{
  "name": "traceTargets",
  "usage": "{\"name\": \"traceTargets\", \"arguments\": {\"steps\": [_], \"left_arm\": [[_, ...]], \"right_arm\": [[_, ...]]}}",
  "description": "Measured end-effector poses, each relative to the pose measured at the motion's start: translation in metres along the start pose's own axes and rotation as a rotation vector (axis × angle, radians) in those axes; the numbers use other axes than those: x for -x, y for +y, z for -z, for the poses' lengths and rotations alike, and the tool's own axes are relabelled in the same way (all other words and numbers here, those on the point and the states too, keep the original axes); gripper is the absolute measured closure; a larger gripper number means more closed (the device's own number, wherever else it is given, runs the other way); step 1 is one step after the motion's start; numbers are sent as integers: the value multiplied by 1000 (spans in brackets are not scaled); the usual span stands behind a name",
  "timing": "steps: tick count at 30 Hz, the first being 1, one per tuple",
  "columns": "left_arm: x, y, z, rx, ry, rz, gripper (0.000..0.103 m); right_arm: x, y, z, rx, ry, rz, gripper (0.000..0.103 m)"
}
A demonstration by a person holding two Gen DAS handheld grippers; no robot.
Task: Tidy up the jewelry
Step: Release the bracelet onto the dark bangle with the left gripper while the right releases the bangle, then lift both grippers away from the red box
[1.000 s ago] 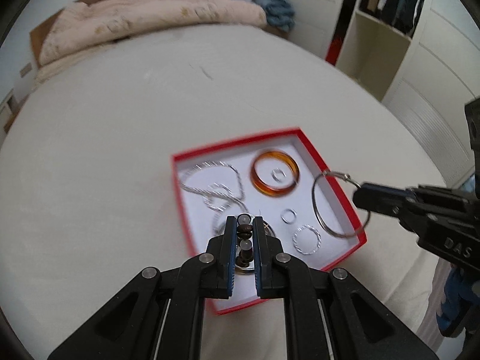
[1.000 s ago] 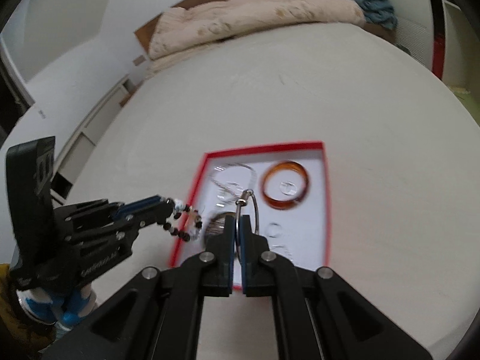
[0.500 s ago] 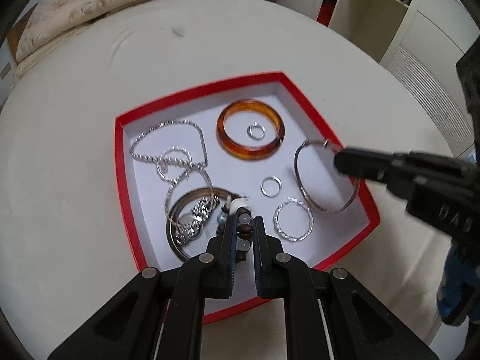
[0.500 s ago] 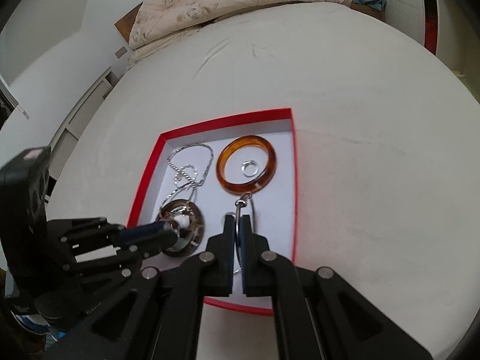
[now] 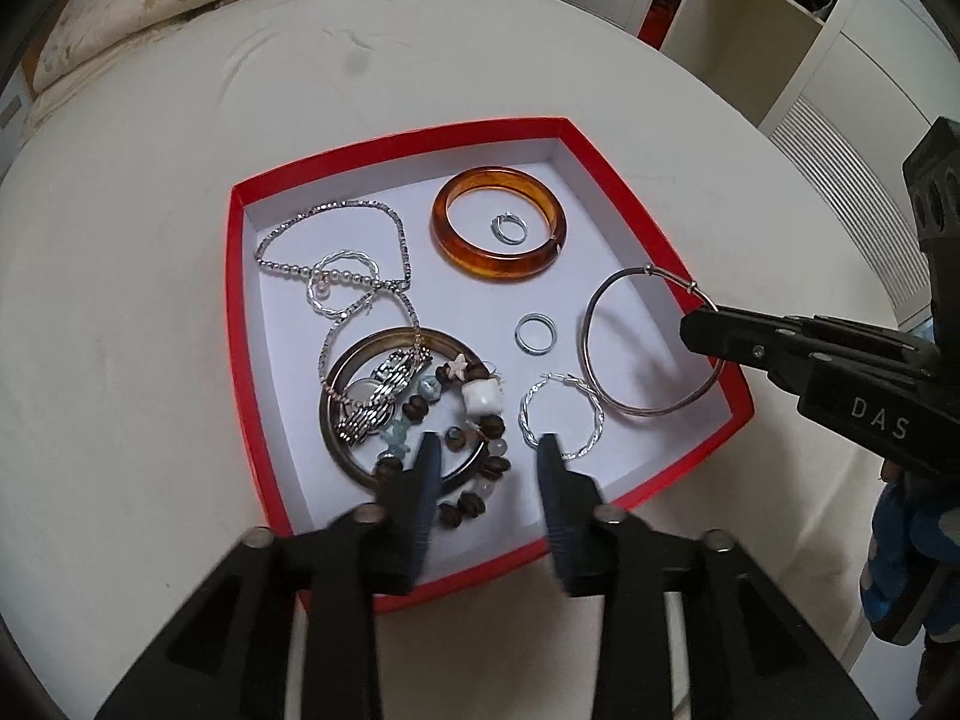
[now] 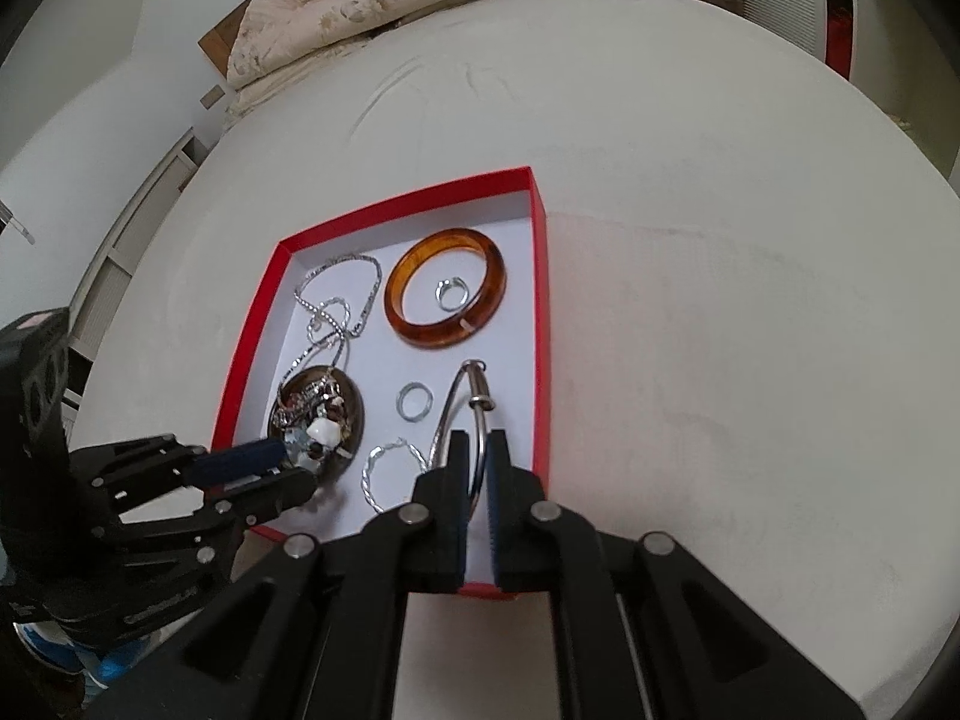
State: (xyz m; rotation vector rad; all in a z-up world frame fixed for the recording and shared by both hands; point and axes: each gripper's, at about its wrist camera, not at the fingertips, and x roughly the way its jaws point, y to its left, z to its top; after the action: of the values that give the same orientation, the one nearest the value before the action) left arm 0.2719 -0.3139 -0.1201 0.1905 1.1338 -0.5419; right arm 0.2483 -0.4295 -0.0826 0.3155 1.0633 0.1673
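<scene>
One red tray (image 5: 240, 324), shallow, white-floored, sits on a pale bed cover (image 5: 150, 168), centre of both frames.

Contents, by place in the left wrist view:
- Amber bangle (image 5: 456, 243), upper centre of the tray, flat, with a small silver ring (image 5: 509, 229) lying inside its circle.
- Silver chain necklace (image 5: 336, 213), upper left, looped; a twisted silver hoop (image 5: 342, 291) lies across it.
- Dark bangle (image 5: 342, 450), lower left, with a metal-link watch (image 5: 375, 396) resting within it and the chain trailing onto it.
- Beaded bracelet (image 5: 474, 402), brown beads with a white bead and a star charm, lying partly over the dark bangle, lower centre.
- Plain silver ring (image 5: 536, 333), centre right, apart from the rest.
- Second twisted hoop (image 5: 561, 417), lower right of centre.
- Large thin silver hoop (image 5: 624, 354), right side, touching the twisted hoop's edge or just beside it; the overlap is hard to read.

Tools:
- Left gripper (image 5: 487, 456), bottom centre, jaws spread wide, holding nothing; its fingers stand over the beaded bracelet's near end.
- Right gripper (image 6: 474, 450), bottom centre of its own view, fingers nearly together and pinching the large thin silver hoop's wire, which stands tilted up off the tray floor, its clasp end uppermost.

Surroundings: folded quilt (image 6: 420, 6) at upper frame; white shelving (image 5: 780, 30) upper right.
</scene>
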Motion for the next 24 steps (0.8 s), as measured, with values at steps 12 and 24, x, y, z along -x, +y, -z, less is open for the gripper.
{"name": "traceTargets", "arguments": {"steps": [12, 24], "left_arm": [[44, 17, 19, 49, -65, -21, 50], [119, 43, 61, 148, -206, -137, 40]], "right_arm": [[30, 6, 13, -2, -27, 56, 76], [74, 57, 32, 53, -95, 75, 73]]}}
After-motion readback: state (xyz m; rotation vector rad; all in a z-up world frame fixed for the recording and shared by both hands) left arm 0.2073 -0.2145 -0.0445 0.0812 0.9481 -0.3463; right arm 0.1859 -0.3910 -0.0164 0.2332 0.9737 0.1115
